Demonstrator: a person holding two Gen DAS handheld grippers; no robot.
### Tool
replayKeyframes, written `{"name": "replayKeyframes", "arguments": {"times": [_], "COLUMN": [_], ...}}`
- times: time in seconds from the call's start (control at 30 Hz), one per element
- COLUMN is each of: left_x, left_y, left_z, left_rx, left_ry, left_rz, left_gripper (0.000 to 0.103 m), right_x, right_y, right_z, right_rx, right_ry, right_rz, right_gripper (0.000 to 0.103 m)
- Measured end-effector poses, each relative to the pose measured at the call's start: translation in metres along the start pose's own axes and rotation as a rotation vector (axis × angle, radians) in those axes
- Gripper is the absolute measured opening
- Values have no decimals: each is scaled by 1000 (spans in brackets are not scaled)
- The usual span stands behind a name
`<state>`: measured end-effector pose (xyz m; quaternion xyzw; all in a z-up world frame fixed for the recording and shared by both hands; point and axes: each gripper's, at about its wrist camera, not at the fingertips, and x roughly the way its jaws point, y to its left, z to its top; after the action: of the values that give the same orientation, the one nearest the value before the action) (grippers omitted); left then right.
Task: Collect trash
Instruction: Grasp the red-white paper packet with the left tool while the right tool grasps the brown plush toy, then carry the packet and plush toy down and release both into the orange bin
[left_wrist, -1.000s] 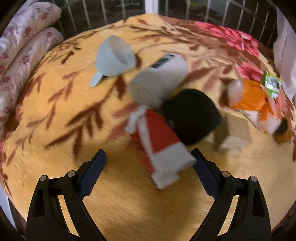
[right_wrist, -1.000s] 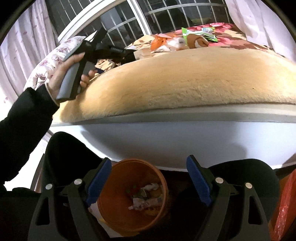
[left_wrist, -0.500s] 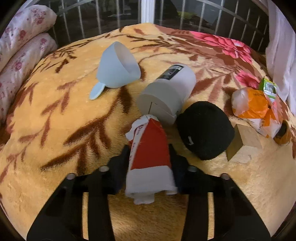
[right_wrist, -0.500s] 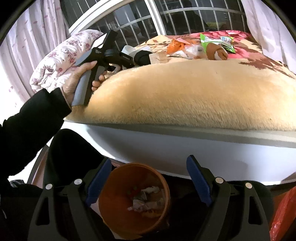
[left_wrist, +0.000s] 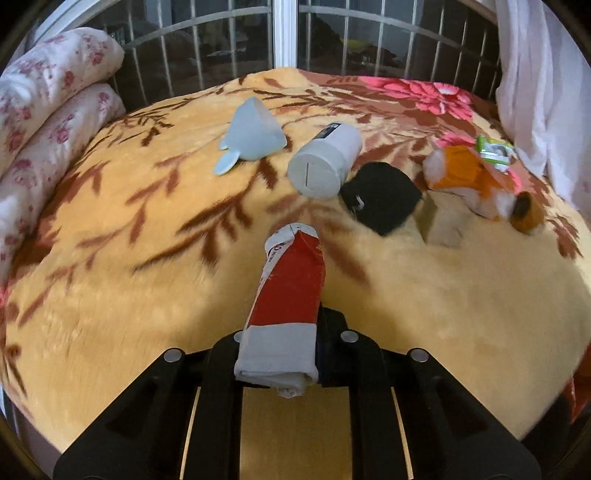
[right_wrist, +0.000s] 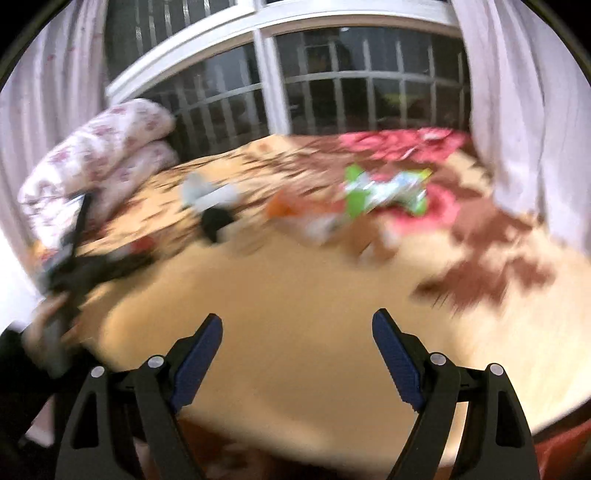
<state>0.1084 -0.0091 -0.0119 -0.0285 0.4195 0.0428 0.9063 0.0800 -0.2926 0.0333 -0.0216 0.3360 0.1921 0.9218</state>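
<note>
**Blanket-covered bed and what is spread on it**

A plush yellow blanket (left_wrist: 147, 295) with brown leaves and pink flowers covers the bed. Near the far edge are laid a pale blue funnel (left_wrist: 255, 134), a white cylinder (left_wrist: 325, 162) on its side, a black cloth item (left_wrist: 382, 197), a tan block (left_wrist: 441, 221), and orange and green wrappers (left_wrist: 469, 173). Floral bedding (left_wrist: 48, 122) is rolled along the left edge.

I see a bed w/ a plush tan blanket (left_wrist: 129, 314), brown leaf print & pink flowers at the far end. Rolled floral quilt (left_wrist: 44, 122) on the left edge. Behind it a barred window (left_wrist: 284, 40), dark outside. White curtain (left_wrist: 539, 92) at right. Indoor light, warm.
</note>
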Motion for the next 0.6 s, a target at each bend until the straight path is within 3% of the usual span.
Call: {"name": "replayKeyframes", "arguments": {"times": [0.13,0.3,0.37,0.43,0.47,0.6], "left_x": [0,3,4,4,5,6], "left_y": [0,5,6,7,7,8], "left_z": [-8,-9,-10,-10,-11,-11], "left_rx": [-1,-26,-30,-31,-30,-27], "left_ry": [-16,-16,-18,-22,-25,-46], "left_rz": [4,-25,-34,-39,-40,-51], "left_gripper": [13,13,13,13,13,13], "right_x": [53,103,121,141,146,124], "right_y": [-36,-56,-55,-59,-61,-62], "right_z": [42,68,71,67,64,60], "right_rx": [44,98,109,122,135,179], "right_ry": [61,122,178,267,287,193], "right_rz": [-132,-159,-163,-161,-162,-146], "right_gripper": [82,80,69,42,42,33]}}
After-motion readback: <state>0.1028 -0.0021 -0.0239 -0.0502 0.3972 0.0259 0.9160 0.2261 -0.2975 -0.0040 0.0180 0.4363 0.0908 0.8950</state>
